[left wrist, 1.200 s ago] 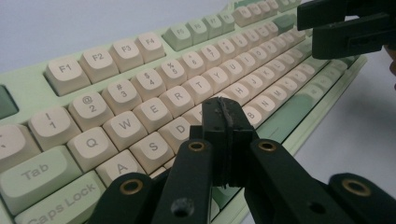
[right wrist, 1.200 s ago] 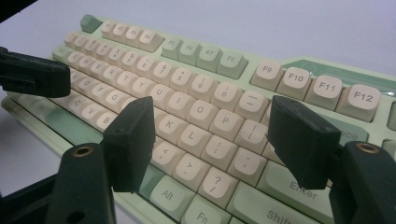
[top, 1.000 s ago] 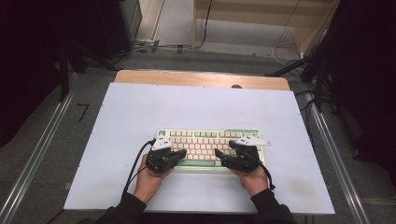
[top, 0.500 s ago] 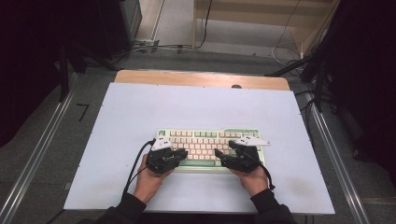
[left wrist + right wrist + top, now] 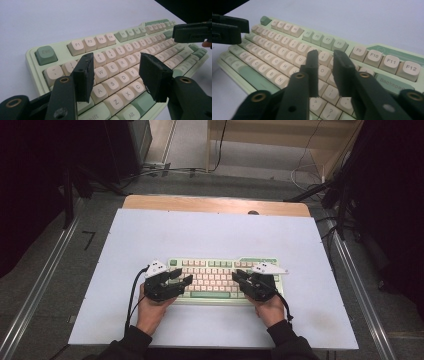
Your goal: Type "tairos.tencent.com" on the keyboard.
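Note:
A pale green keyboard (image 5: 215, 275) with cream keys lies on the white table, near the front edge. My left gripper (image 5: 181, 278) hovers over its left end; its jaws have just been opening and stand open above the letter keys (image 5: 116, 67), nothing between them. My right gripper (image 5: 239, 279) hovers over the right half of the keyboard (image 5: 287, 57); its jaws have just been closing and stand a narrow gap apart (image 5: 325, 56), holding nothing. Each gripper view shows the other gripper farther off: the right gripper (image 5: 192, 31) and the left gripper (image 5: 227, 28).
The white table top (image 5: 210, 235) stretches bare behind and beside the keyboard. A wooden strip (image 5: 215, 205) runs along its far edge. Metal rails (image 5: 45, 285) flank the table, and cables lie on the floor beyond.
The left gripper's jaws have spread apart and it has shifted slightly. The right gripper's jaws have drawn closer together. The keyboard has not moved.

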`<control>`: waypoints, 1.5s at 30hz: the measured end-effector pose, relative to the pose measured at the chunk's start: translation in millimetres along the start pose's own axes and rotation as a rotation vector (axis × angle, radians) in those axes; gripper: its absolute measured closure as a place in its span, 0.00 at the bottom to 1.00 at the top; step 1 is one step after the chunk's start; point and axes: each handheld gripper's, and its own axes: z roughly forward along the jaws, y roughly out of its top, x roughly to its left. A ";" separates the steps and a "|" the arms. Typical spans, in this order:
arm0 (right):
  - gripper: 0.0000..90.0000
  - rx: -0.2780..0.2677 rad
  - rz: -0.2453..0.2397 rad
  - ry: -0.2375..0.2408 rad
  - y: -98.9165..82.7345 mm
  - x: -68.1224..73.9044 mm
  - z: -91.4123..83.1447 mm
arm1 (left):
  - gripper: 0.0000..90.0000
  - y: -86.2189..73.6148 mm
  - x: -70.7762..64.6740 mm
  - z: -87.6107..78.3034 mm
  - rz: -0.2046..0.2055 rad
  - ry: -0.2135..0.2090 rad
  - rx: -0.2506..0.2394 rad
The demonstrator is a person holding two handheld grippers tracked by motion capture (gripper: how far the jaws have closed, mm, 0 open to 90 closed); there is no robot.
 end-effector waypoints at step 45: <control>0.80 0.048 -0.012 -0.009 4.9 5.5 19.3 | 0.52 -1.5 2.4 -2.8 -0.006 0.033 0.001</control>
